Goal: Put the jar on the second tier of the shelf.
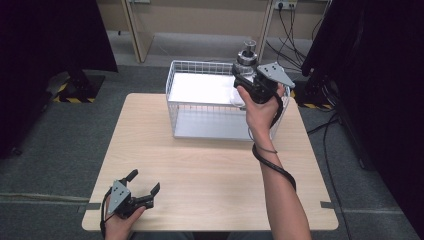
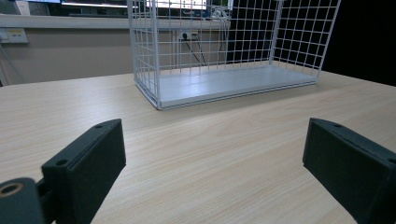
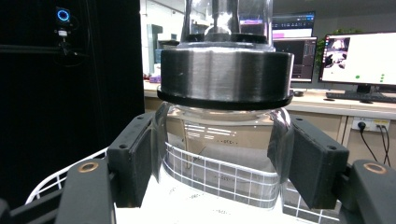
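Right tongs (image 3: 219, 154) are clamped on the shoulders of a clear glass jar with a brushed-metal collar and plunger-style lid (image 3: 223, 88), one black pad on each side just under the collar; the jar stands upright, its long axis vertical, held above the right end of the white wire-mesh basket (image 1: 175, 90) at the far side of the pale wooden surface (image 1: 210, 165); seen from above, the jar (image 1: 247, 56) sits over the basket's far right corner, its base apparently above the rim, so the coming move looks like a straight lowering into the basket; the wire wall just below the glass is what could catch the base. Left tongs (image 1: 144, 189) rest at the near left corner, spread wide and holding nothing, well apart from the basket (image 2: 224, 88) ahead of them.
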